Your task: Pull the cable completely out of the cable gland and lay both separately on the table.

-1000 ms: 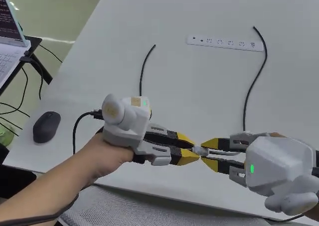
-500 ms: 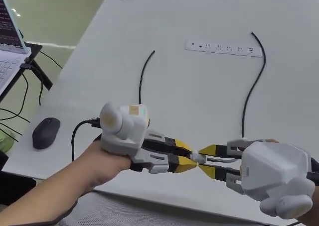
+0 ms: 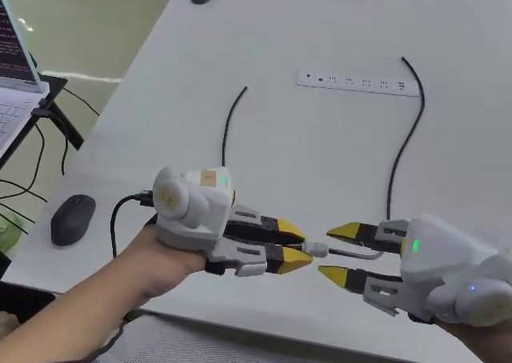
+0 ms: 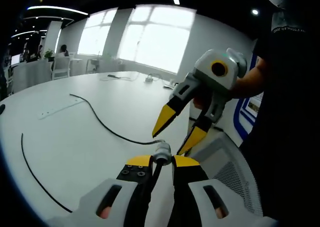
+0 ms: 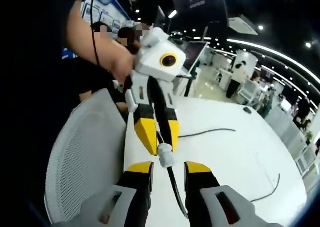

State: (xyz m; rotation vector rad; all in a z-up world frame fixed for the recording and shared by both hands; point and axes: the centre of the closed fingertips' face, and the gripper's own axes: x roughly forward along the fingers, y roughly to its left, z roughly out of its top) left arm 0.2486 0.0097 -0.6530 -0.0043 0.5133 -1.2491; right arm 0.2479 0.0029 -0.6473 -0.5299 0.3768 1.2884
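Briefly: item: cable gland point(image 3: 318, 251), small, grey, held in mid-air over the near edge of the table point(image 3: 320, 155), not resting on it.

Held by: left claw point(image 3: 304, 248), clenched on the gland at its yellow tips. Right claw point(image 3: 328, 253): spread wide, gripping nothing, tips facing the left claw's head-on.

Cable point(image 3: 356, 254): left the gland on the right-claw side & ran back betw. that claw's open jaws; no contact w/ either jaw could be seen. Long axis: approx. in line w/ both claws, across the person's front.

Key relation: cable lay inside the right claw's gap, just beyond the gland, so the right claw was the nearer one to take it. Judged next step: close on the cable, then draw it away along that axis w/ the left claw as anchor.

View notes: head view gave the line-up of both claws & their height above the table. Right gripper view showed the cable centred betw. its own jaws, gland just ahead of the tips. Left gripper view showed what appeared to be the cable's far run curving away over the table; in head view that join lay behind the right claw's housing.

Also on table: power strip point(image 3: 356, 83), a separate black lead point(image 3: 228, 127), mouse point(image 3: 72, 219).
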